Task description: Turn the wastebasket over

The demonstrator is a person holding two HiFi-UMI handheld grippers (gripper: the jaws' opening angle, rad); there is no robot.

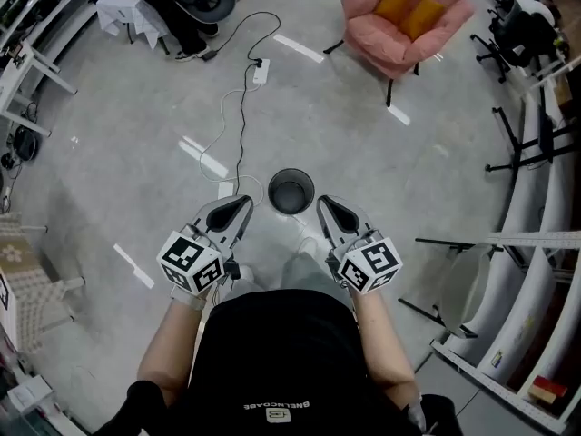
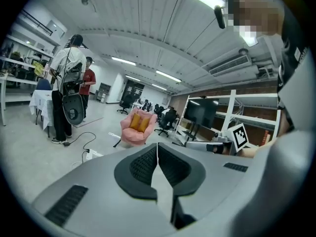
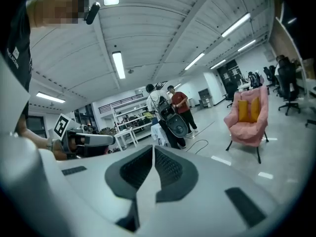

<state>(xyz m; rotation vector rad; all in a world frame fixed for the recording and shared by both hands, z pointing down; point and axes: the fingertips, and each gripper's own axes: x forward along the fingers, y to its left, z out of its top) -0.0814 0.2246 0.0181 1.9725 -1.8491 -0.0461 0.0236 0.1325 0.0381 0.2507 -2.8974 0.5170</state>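
The wastebasket [image 1: 290, 192] stands on the grey floor [image 1: 136, 143] at the centre of the head view. It is a dark, round bin standing upright. Its open mouth faces up at the camera, so its long axis runs vertically and only the rim and dark inside show.

The left gripper [image 1: 246, 202] lies just lower left of the bin and the right gripper [image 1: 322, 203] just lower right. Their tips angle in toward the rim from either side, and neither touches it. Both tongs are clenched on nothing: in each gripper view the ribbed pads meet along a thin seam with only empty room beyond them.

Only the head view shows the wastebasket. It also shows a cable [image 1: 243, 107] running from a power strip [image 1: 260, 71] in the upper middle down toward the bin, and a pink armchair [image 1: 404, 21] with yellow cushions at the upper right.

The gripper views look out level across the room, above the bin. The left gripper view shows two people [image 2: 69, 90] standing at the left, the armchair at mid-frame and a dark monitor [image 2: 201, 113] to the right. The right gripper view has the same pair near the centre and the armchair at the right.
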